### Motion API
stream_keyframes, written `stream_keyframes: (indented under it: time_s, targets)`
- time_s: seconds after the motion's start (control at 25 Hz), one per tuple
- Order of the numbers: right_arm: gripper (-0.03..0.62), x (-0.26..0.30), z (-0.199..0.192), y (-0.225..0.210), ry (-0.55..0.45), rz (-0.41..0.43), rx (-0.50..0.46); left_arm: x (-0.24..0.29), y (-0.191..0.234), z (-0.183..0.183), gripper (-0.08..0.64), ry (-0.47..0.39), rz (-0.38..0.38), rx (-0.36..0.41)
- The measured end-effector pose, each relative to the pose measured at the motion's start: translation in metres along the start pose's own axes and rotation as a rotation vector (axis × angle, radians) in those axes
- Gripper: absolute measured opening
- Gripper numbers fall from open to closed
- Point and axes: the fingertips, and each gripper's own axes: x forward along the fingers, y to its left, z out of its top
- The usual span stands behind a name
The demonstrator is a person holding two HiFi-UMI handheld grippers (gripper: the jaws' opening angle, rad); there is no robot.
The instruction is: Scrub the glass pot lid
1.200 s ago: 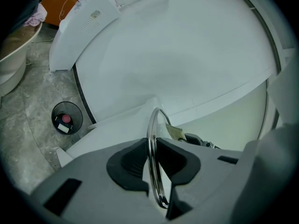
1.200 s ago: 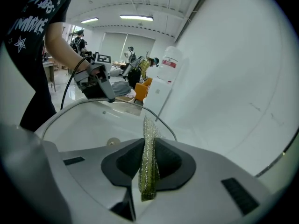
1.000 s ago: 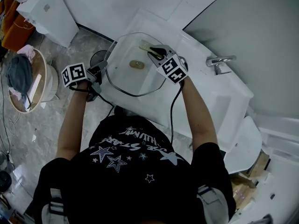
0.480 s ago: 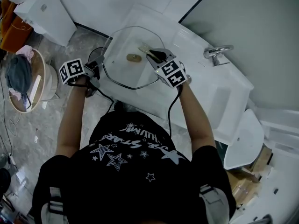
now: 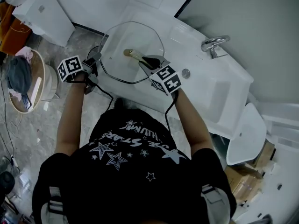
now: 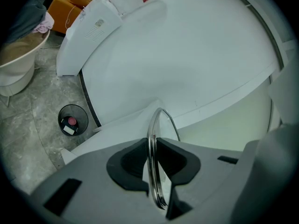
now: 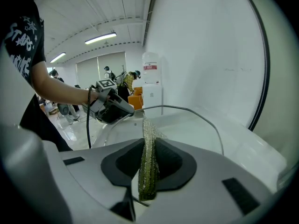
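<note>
A round glass pot lid (image 5: 133,50) with a steel rim and a small knob hangs over the white sink counter (image 5: 205,85). My left gripper (image 5: 93,64) is shut on the lid's rim (image 6: 154,171) at its left edge. My right gripper (image 5: 148,62) is shut on a yellow-green scrub cloth (image 7: 148,164), whose far end lies across the glass (image 5: 133,55) near the knob. From the right gripper view, the lid's rim (image 7: 187,110) arcs ahead and the left gripper (image 7: 112,107) holds its far side.
A chrome faucet (image 5: 214,45) stands on the counter to the right, with a drain hole (image 5: 186,73) near it. A black waste bin (image 6: 72,120) sits on the floor at left, beside a basket of cloths (image 5: 21,80). A white cabinet (image 5: 42,13) stands at back left.
My right gripper has slid the cloth leftward across the lid, over the knob, and rolled. The left gripper has kept its hold on the rim.
</note>
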Motion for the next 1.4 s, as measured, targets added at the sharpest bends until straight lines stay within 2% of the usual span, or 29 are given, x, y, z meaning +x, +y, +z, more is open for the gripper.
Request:
stream_keyframes:
  time_s: [0.32, 0.88, 1.16, 1.4]
  targets:
    - [0.067, -0.001, 0.005, 0.045, -0.055, 0.098, 0.097, -0.005, 0.001, -0.005, 0.066, -0.015, 0.010, -0.015]
    - [0.067, 0.012, 0.020, 0.090, -0.094, 0.280, 0.183, -0.005, 0.002, -0.008, 0.066, -0.022, 0.025, -0.021]
    - [0.067, 0.009, 0.031, 0.091, -0.139, 0.320, 0.230, -0.004, 0.002, -0.007, 0.066, -0.030, 0.031, -0.026]
    - [0.067, 0.001, 0.040, 0.074, -0.180, 0.293, 0.260, -0.005, 0.000, -0.008, 0.066, -0.022, 0.027, -0.035]
